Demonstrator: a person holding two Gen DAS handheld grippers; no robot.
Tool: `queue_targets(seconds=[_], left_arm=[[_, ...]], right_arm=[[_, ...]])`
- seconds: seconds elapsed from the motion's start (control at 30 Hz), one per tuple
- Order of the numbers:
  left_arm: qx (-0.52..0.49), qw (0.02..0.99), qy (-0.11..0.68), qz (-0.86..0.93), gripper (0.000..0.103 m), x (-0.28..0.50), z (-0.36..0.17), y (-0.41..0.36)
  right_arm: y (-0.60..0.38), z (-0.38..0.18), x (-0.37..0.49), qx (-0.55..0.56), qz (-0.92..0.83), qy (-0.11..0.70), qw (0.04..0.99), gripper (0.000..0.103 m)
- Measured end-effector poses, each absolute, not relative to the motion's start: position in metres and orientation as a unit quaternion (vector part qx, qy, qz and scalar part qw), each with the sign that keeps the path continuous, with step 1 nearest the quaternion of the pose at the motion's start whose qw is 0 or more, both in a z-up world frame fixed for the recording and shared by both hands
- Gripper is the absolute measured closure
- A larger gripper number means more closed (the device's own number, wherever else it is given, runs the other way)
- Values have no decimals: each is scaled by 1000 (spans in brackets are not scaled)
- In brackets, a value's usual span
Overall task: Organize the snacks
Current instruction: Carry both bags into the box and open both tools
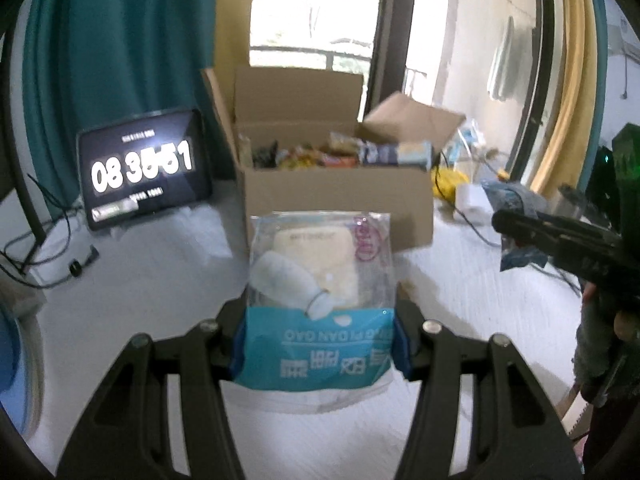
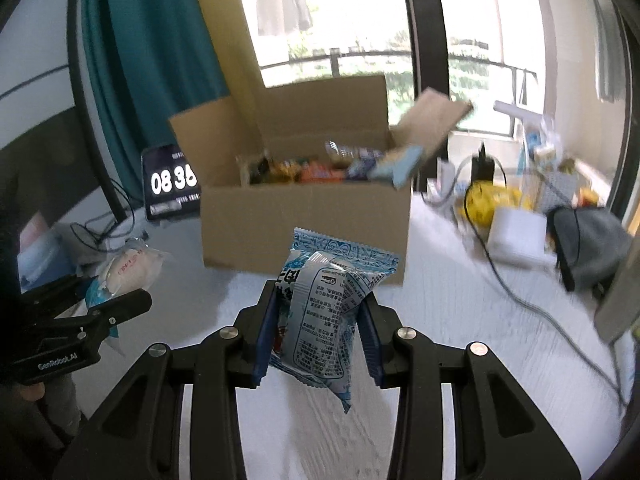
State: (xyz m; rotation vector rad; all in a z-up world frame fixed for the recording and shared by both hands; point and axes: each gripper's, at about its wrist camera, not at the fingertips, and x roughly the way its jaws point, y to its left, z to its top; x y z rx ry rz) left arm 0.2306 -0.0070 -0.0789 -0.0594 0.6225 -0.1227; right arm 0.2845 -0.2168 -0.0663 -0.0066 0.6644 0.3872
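A: Cake packet (image 1: 320, 300) is clamped at its lower end by the left gripper (image 1: 320, 344), above the white table (image 1: 160, 280). Crumpled blue pouch (image 2: 328, 312) is pinched in the right gripper (image 2: 320, 340). Cardboard box (image 2: 304, 220) is just ahead, already loaded.

B: Risks?

A: The pouch is held skewed, so a slip is likely. The leaning right flap (image 2: 436, 120) could be clipped on entry.

B: Unclear?

A: Free space in the box can't be judged. Tablet clock (image 2: 172, 180) is cut off by the box.
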Motion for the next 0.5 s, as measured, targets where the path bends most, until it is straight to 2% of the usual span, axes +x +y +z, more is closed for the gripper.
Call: queue_targets(seconds=[0.5], left_arm=[[-25, 970, 236, -50, 47, 267, -19, 23]], right_arm=[[-187, 1, 327, -16, 215, 269, 939, 63]])
